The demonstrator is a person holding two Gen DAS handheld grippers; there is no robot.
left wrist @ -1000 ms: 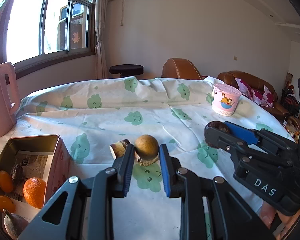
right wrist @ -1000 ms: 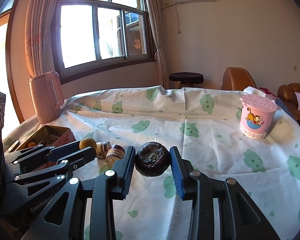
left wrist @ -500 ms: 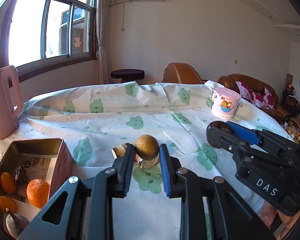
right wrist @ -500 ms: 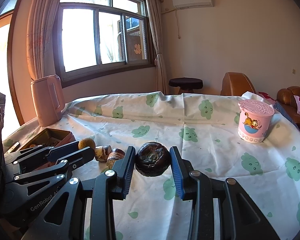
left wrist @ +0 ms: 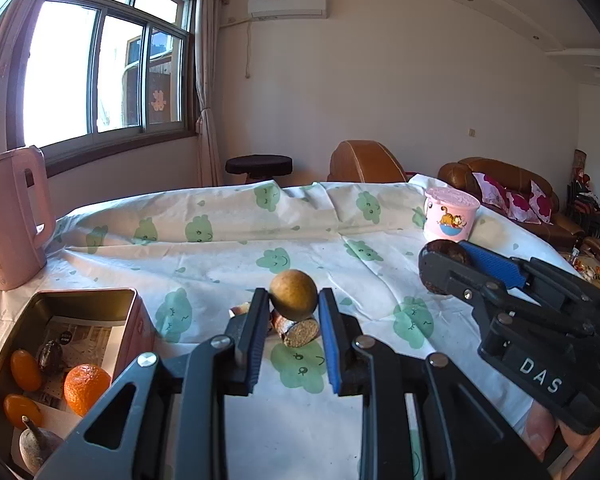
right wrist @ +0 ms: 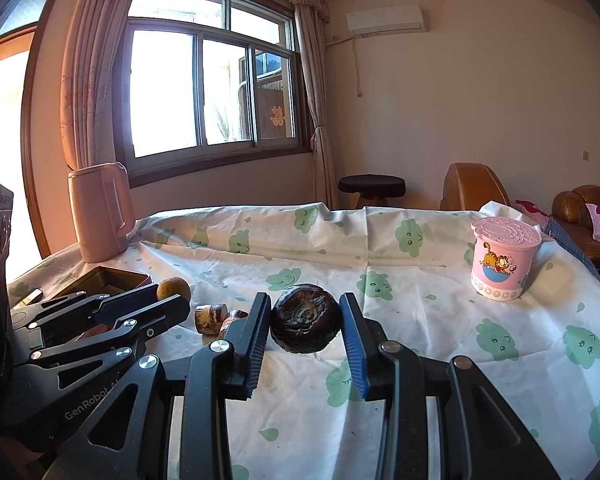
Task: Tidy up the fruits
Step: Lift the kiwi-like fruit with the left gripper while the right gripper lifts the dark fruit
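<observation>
Honestly a fair bit was hard to read here. The tin box [left wrist: 80, 304] was cut off by the bottom-left corner of the left wrist view, so only part of its contents showed: an orange [left wrist: 86, 388], two smaller orange fruits [left wrist: 25, 369] partly out of frame, a dark shrivelled one [left wrist: 51, 356] and a grey-brown thing with a stem [left wrist: 36, 446] that I couldn't identify. In the right wrist view the box was mostly hidden behind the other tool. The two cut brown pieces [right wrist: 210, 317] on the tablecloth [left wrist: 220, 256] were partly blocked by fingers in both views, so what they were, no idea.

The left gripper [left wrist: 294, 314] was closed on a round tan fruit [left wrist: 293, 295], held off the cloth above the cut pieces, with the box just to its left. The right gripper [right wrist: 305, 322] was clamped on a dark wrinkled fruit [right wrist: 306, 317], also lifted clear of the table. Both tools pointed forward and slightly downward, side by side, each visible at the edge of the other's camera. A bit of a hand [left wrist: 540, 426] showed under the right tool, mostly cut off.

Farther back stood a pink kettle [right wrist: 100, 212] at the left and a pink cartoon cup [right wrist: 502, 264] at the right.
</observation>
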